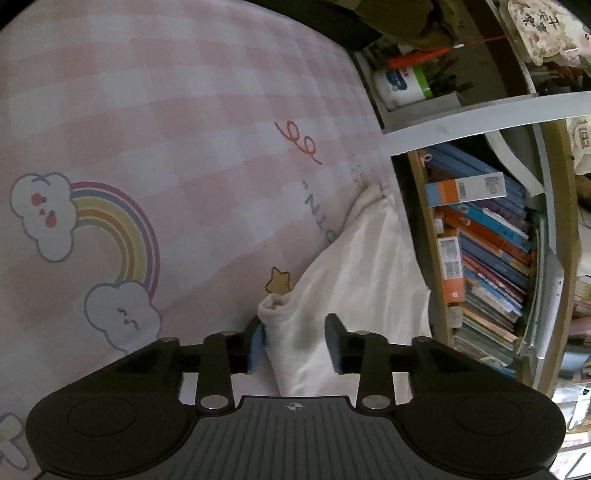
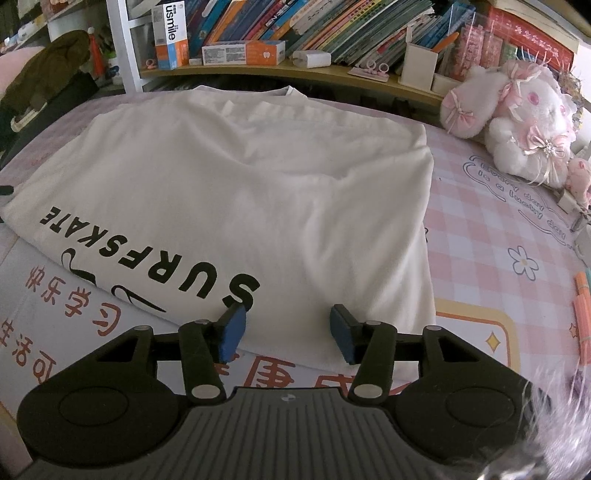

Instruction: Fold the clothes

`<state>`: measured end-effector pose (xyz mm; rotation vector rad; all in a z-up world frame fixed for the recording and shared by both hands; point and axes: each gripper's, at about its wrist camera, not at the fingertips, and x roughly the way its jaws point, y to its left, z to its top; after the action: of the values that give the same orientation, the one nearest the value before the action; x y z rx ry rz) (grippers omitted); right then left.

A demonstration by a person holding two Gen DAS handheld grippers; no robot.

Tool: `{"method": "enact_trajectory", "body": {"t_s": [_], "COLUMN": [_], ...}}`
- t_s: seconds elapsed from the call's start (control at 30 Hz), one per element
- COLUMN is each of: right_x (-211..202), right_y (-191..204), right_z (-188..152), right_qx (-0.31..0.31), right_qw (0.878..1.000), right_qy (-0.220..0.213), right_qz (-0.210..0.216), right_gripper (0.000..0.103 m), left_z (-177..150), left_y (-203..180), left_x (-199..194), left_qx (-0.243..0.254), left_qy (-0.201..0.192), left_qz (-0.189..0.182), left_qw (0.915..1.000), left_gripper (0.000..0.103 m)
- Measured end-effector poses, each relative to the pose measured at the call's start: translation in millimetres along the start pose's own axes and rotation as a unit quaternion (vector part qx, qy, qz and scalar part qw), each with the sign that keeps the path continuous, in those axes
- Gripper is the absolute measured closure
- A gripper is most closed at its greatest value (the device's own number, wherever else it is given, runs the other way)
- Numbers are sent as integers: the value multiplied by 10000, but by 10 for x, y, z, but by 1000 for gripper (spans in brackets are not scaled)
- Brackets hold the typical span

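Note:
A white T-shirt [image 2: 240, 177] with black SURFSKATE lettering lies spread flat on the pink checked bed sheet [image 2: 498, 229]. My right gripper [image 2: 288, 332] hovers over the shirt's near hem, jaws open, with the cloth lying under and between the fingers and not pinched. In the left wrist view a bunched corner of the same white shirt [image 1: 354, 266] reaches in between the fingers of my left gripper [image 1: 295, 341]. The cloth rests against the left pad [image 1: 256, 343], while the right pad stands apart from it, so the jaws are open.
A bookshelf [image 1: 487, 251] packed with books runs along the bed's far side, also seen as the bookshelf [image 2: 314, 26]. A pink and white plush toy [image 2: 517, 122] sits at back right. Orange pens [image 2: 583, 317] lie at the right edge. A dark olive garment [image 2: 48, 70] is heaped at back left.

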<state>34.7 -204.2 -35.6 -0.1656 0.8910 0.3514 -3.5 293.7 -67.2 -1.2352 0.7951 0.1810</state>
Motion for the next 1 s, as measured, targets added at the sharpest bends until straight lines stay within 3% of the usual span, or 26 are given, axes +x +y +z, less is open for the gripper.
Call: {"method": "enact_trajectory", "body": {"t_s": [0.17, 0.53, 0.77, 1.0], "right_x": [-6, -2, -12, -100], "right_y": [11, 7, 36, 530], "right_z": [-6, -2, 72, 303], "right_qx": [19, 25, 279, -143], "right_qw": [10000, 10000, 9995, 9986], "right_qy": [-24, -47, -101, -499], "right_qz": [-17, -58, -87, -44], "right_gripper": [53, 52, 46, 41], "left_z": [6, 20, 41, 112], "left_y": [-22, -26, -38, -62], "left_x": [11, 25, 39, 89], "left_qx": [36, 52, 173, 490], "left_qy": [30, 72, 171, 450], "left_qz": [-26, -45, -59, -173], "left_qw": [10000, 10000, 9997, 9976], "left_gripper": [59, 58, 56, 48]}}
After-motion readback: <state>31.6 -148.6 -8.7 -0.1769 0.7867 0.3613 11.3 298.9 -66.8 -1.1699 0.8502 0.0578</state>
